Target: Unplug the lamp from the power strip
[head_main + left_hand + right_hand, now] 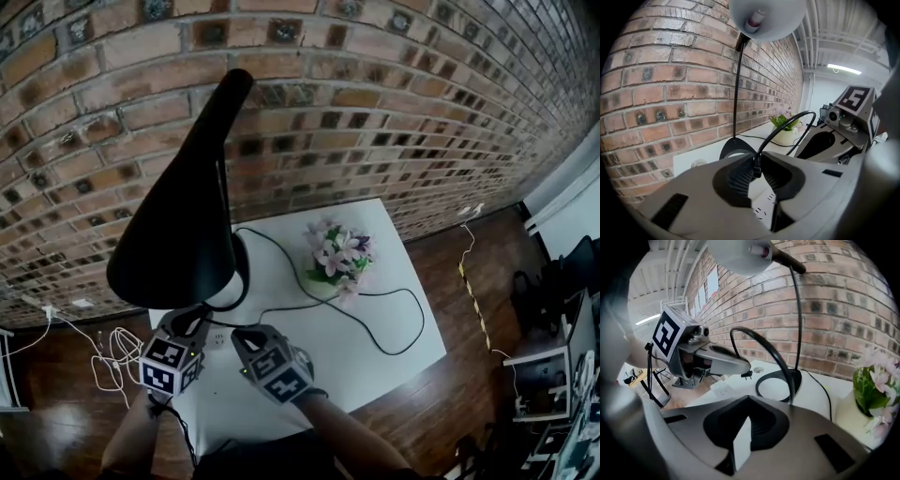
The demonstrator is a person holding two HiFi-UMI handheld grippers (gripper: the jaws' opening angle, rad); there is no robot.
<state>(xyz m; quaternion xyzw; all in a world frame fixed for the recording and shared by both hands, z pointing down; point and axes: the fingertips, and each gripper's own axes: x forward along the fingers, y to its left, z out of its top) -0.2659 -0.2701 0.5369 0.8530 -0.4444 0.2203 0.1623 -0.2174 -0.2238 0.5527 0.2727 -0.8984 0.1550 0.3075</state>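
Observation:
My left gripper (757, 171) is shut on the lamp's black plug (756, 165). In the right gripper view the plug (746, 375) hangs clear above the white power strip (719, 391) with its prongs bare. The black cord (787, 123) arches up from the jaws. My right gripper (743, 437) sits low beside it, its jaws closed on a white edge that looks like the strip's near end. The black lamp's shade (178, 234) leans over both grippers, and its ring base (776, 385) stands just behind the strip.
A pot of pink flowers (337, 258) stands mid-table, with the lamp cord (384, 323) looping round it on the white table (394, 361). A brick wall (375, 112) runs along the back. White cables (112, 352) lie on the wood floor at left.

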